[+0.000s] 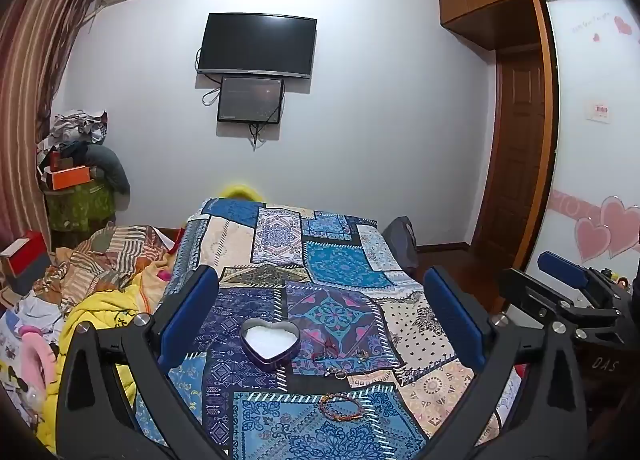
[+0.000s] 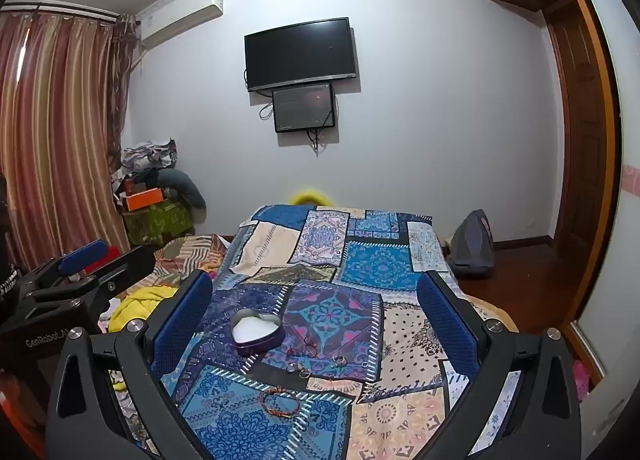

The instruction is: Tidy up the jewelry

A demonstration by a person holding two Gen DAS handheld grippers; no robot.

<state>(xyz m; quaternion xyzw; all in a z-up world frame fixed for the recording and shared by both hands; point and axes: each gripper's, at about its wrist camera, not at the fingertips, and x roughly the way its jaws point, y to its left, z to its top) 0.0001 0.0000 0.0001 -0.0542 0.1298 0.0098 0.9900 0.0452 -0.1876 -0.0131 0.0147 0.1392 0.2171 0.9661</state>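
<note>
**None of the jewelry is in the tin yet**

Nothing has been put away so far, as far as the two wrist views show. The dark purple heart-shaped metal tin [image 1: 270, 342] sits open on the blue patchwork-print bedspread [image 1: 344, 264], roughly midway across it and toward the near edge. Its white lining is bare, with no piece visible inside.

All the jewelry lies loose on the bedspread, on the near and right side of the tin. A braided red-and-gold cord bracelet [image 1: 340, 405] rests closest to the near edge, well apart from the tin. Between it and the tin is a small cluster of silver-coloured rings [image 1: 335, 372]. A thin red cord piece [image 2: 310, 341] lies just beside the tin's right lobe, and another small metal ring [image 2: 340, 360] sits further toward the right edge. These pieces are too small to say exactly what each is or how many there are.

Both tools are above the near edge of the bed, clear of everything. The left gripper [image 1: 320, 320] has its blue-padded fingers spread wide and carries nothing; the tin shows in the gap between them. The right gripper [image 2: 316, 324] is likewise spread wide and empty, with the tin and the loose pieces framed between its fingers.

My judgement is that the task is at its very start: every piece remains to be picked up and set into the tin. The thin rings lying flat on soft cloth will likely be the fiddliest to grasp.
</note>
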